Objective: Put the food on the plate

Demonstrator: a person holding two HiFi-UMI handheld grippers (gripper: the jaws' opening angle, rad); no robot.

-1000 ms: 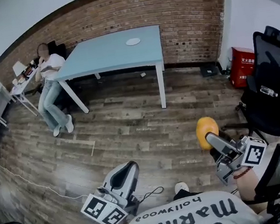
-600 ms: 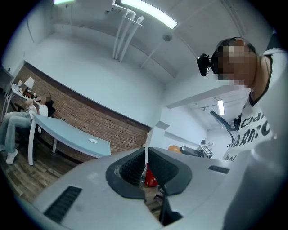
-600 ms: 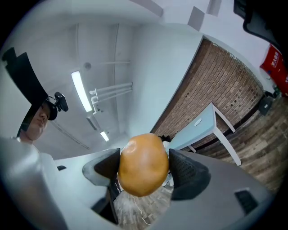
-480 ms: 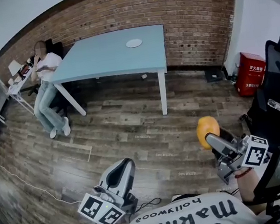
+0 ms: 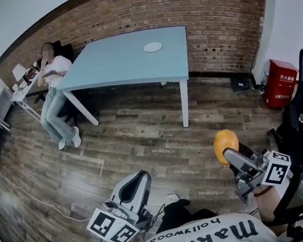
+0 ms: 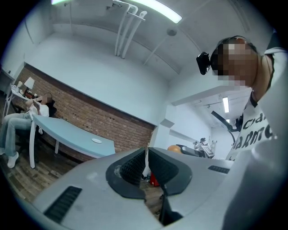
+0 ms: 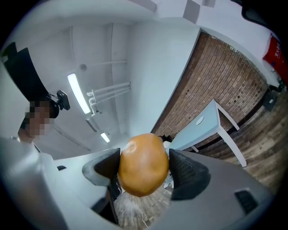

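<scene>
Food comes first in the head view: the orange-brown food [image 5: 224,140] sits in my right gripper [image 5: 227,150], low at my right side above the wooden floor, while the plate [image 5: 153,47] lies on the far part of the light blue table [image 5: 121,66], well apart from it. My left gripper [image 5: 132,188] hangs low at my left and carries nothing. In the left gripper view, the left gripper [image 6: 146,156] has its ribbed pads pressed together with nothing between them, and the plate [image 6: 96,140] shows small on the table [image 6: 67,134] beyond. In the right gripper view, the right gripper [image 7: 145,168] is parted about as wide as the food [image 7: 141,157], one pad against each flank across its widest part. The skin looks smooth, rounded and a little glossy, so I judge it light but apt to slip or roll. A hold across the middle suits it, with moderate pressure in case it is soft, and I would set it down low on the plate [image 7: 200,120].
</scene>
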